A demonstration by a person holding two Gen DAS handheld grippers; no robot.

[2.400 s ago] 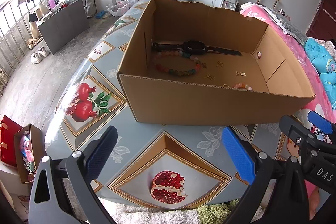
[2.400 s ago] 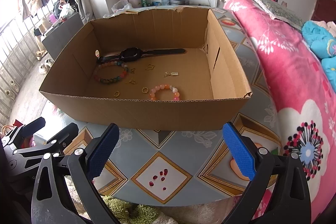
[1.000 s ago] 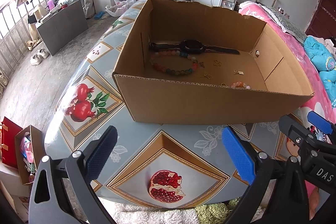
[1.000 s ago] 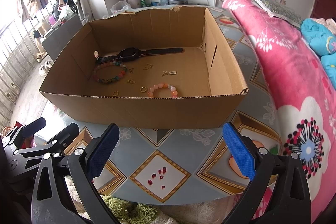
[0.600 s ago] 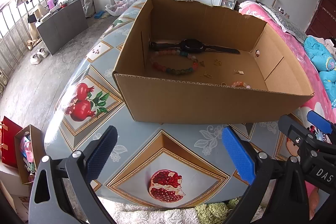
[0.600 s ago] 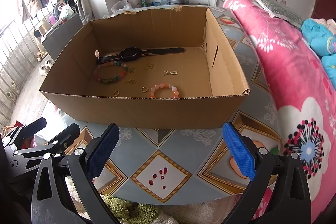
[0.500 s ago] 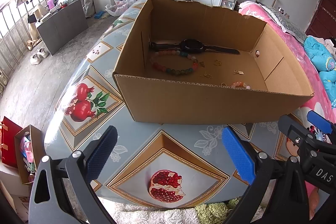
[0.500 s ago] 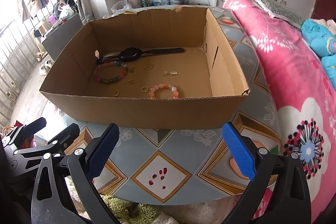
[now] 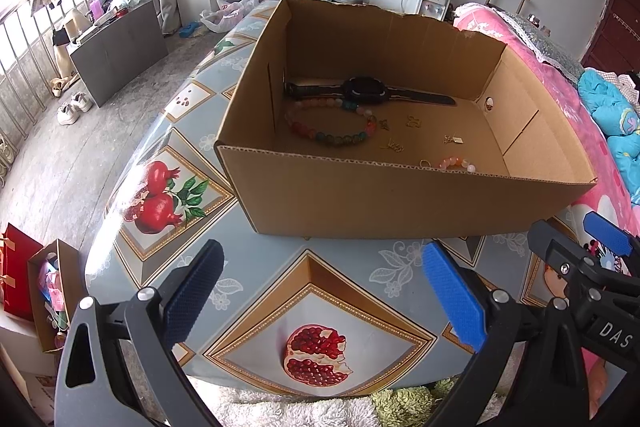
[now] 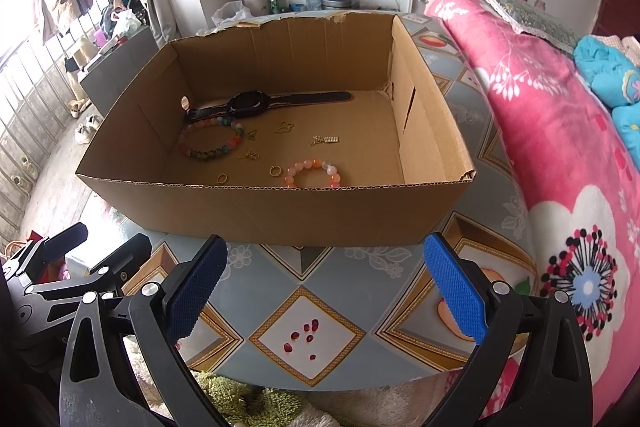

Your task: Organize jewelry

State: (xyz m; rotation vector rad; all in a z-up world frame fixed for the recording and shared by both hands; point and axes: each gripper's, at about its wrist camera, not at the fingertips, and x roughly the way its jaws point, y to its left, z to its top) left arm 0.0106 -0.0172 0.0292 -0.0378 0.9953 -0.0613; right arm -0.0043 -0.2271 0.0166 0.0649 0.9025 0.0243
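- The left gripper (image 9: 320, 291) hangs over the near edge of the table, its blue-padded fingers (image 9: 454, 297) spread wide with nothing between them.
- The right gripper (image 10: 326, 291) sits just beside it on the right, its fingers (image 10: 454, 287) likewise spread wide and empty; each tool shows at the edge of the other's view.
- Straight ahead of both pairs of fingers stands an open cardboard box (image 9: 400, 203) on the tablecloth (image 9: 312, 291), which is printed with pomegranates; its near wall lies just beyond the fingertips, not touching them.
- All the jewelry lies on the box floor, beyond that near wall.
- A black wristwatch (image 10: 250, 103) lies flat and stretched out along the far wall, ahead and slightly left of the right gripper's fingers.
- Just nearer than the watch lies a multicoloured bead bracelet (image 10: 212, 139), close to the box's left wall.
- A smaller pink-and-orange bead bracelet (image 10: 314, 173) rests close behind the near wall, about in line with the gap between the right fingers.
- Two small gold rings (image 10: 275, 171) lie left of that bracelet, apart from each other.
- Several small gold charms (image 10: 326, 140) are scattered between the two bracelets; their shapes are too small to tell.
- To the right of the right fingers a pink floral blanket (image 10: 560, 147) lies against the table.
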